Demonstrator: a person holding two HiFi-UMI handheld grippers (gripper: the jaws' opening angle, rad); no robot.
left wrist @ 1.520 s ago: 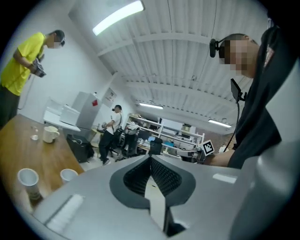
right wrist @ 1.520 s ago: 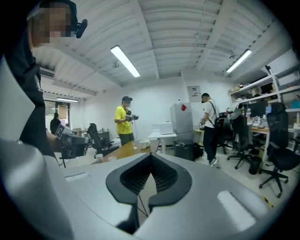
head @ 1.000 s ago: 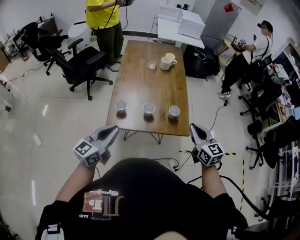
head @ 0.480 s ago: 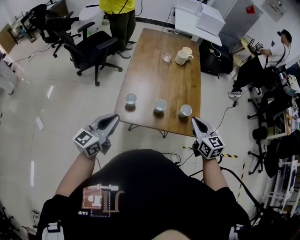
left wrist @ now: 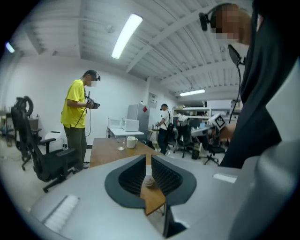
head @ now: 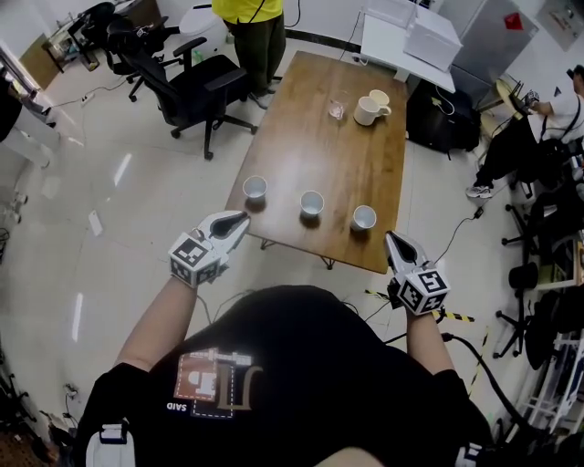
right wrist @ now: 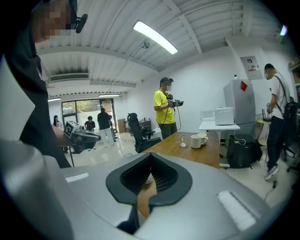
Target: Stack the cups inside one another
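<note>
Three small white cups stand in a row near the front edge of the wooden table: the left cup, the middle cup and the right cup. My left gripper hovers just short of the table's front left corner, below the left cup. Its jaws are opening, parted by a thin slit with nothing between them. My right gripper is shut and empty off the front right corner, below the right cup. One cup shows through its jaw hollow.
At the table's far end stand two white mugs and a small glass. A black office chair and a person in a yellow shirt are at the far left. A white side table stands behind.
Both grippers have come forward and lower, closer to the table's front edge. The left one has rolled and neared the left cup. The cups have not moved.
</note>
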